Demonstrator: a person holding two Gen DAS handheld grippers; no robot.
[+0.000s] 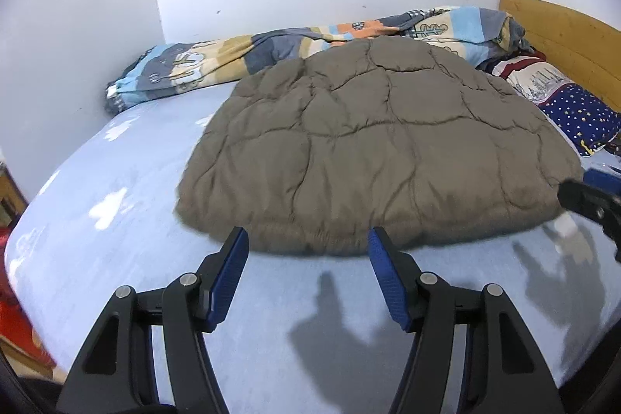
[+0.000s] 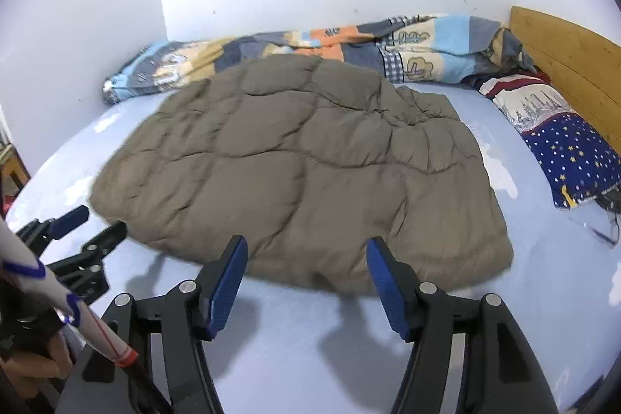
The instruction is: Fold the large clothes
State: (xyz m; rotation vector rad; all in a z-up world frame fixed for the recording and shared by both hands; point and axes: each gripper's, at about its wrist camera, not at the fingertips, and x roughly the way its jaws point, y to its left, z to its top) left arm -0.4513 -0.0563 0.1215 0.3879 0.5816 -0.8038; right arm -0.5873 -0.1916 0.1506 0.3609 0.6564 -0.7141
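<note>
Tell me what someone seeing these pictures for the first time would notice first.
A puffy olive-brown quilted jacket lies spread across the middle of the pale blue bedsheet, nearly filling it. Behind it, along the white wall, runs a bunched striped patchwork blanket. Two open blue-padded claws, left claw and right claw, hover at the jacket's near hem, holding nothing.

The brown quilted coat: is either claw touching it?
Apart. Each wrist view shows blue sheet between open fingertips and coat: left gripper, right gripper.

Olive-brown quilted jacket [image 1: 372,142]; pale blue sheet [image 1: 116,220]; star-dotted navy pillow [image 2: 574,158].
</note>
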